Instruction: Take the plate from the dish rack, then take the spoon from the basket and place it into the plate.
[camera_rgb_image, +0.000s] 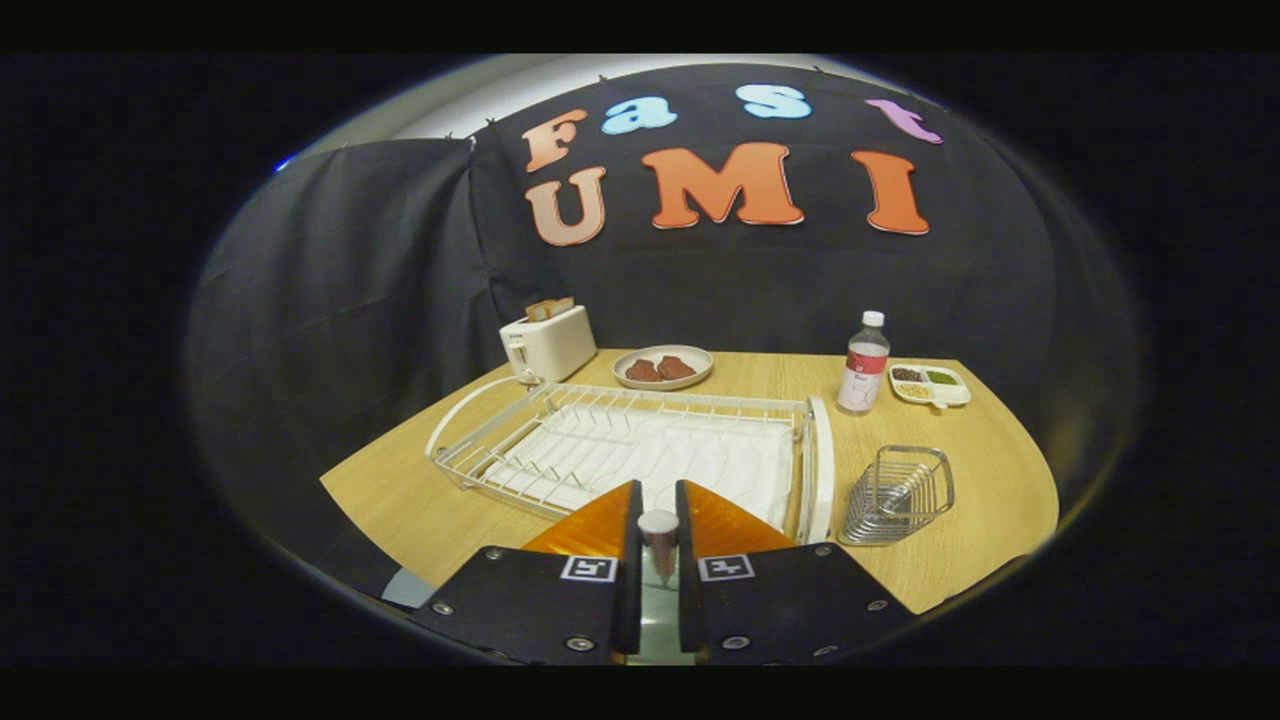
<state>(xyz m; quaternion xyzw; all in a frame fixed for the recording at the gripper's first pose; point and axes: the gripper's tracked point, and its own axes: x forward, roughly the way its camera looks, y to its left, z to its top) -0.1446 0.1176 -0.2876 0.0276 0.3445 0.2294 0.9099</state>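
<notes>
claw (658, 530): nearest cam; fingers nearly together, clenched on spoon (658, 540), one finger each side of the metal.
spoon: only the rounded metal end + a short tapering stretch visible between the fingers, pointing at cam. Can't tell which end it is.
why held so: judging by the grip, spoon is up off the tabletop (1000, 470) and being carried. Narrow pinch keeps the thin metal from twisting.
basket (897, 494): wire, just ahead of claw & to its right, on the tabletop beside the rack's end. Looks empty.
dish rack (620, 450): white wire on a white tray, just beyond the fingers. No plate seen standing in its slots.
plate (663, 366): beyond the rack's far edge, near the toaster (548, 341). It holds two brown pieces. Can't tell if this is the task's plate; no other seen.
rel. to claw: spoon is in the claw; that plate lies well beyond, across the whole rack.
other: bottle (864, 362) & small divided dish (930, 385) at far right, apart from the route.
stage (est.): spoon taken, placing not yet done.
</notes>
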